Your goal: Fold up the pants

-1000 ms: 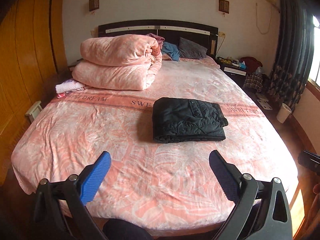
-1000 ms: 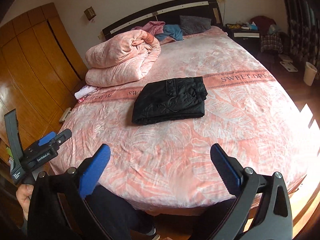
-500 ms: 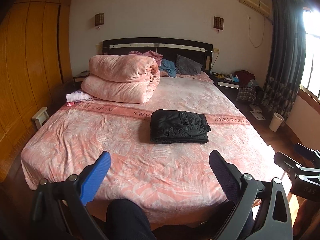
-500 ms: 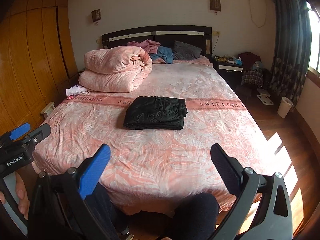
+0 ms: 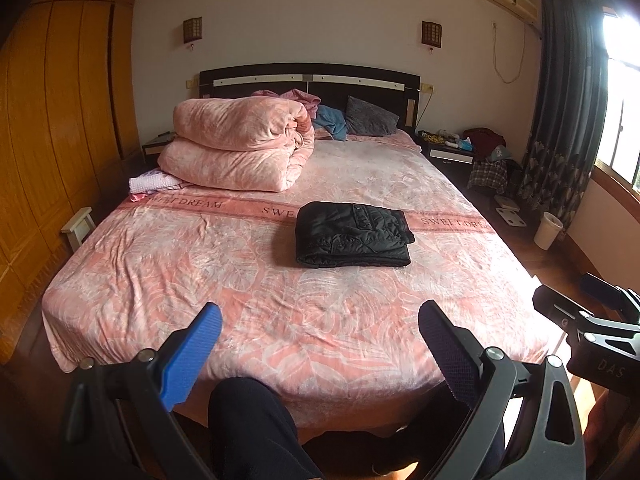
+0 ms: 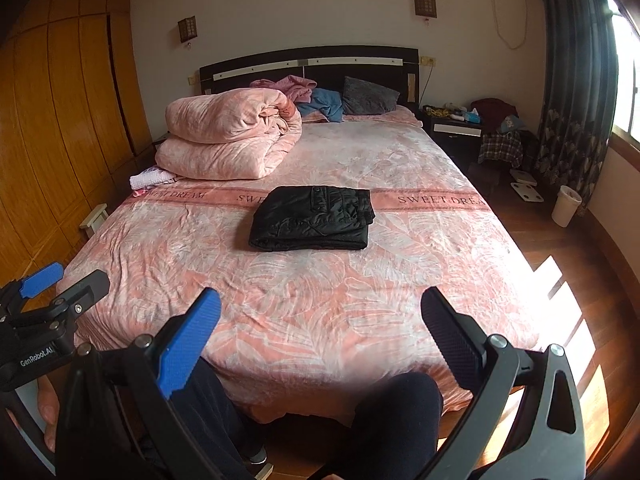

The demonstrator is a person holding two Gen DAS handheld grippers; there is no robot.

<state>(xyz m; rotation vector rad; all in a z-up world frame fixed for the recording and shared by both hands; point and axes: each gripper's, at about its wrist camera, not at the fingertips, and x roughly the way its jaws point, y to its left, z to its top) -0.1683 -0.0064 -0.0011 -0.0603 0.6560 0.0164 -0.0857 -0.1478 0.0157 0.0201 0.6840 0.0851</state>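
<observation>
We have stepped back from the bed [image 5: 360,320], so the pants [image 5: 352,236] look smaller and farther off than a second ago.

In the left view, our left gripper [image 5: 320,344] hangs at the foot of the bed, jaws wide apart, holding nothing. The pants lie in a neat black pile in the middle of the bed, well away from us.

In the right view, our right gripper [image 6: 320,336] is also wide apart with nothing in it. The pants [image 6: 312,218] look fully folded. We think the job is done, so no more moves are needed.
</observation>
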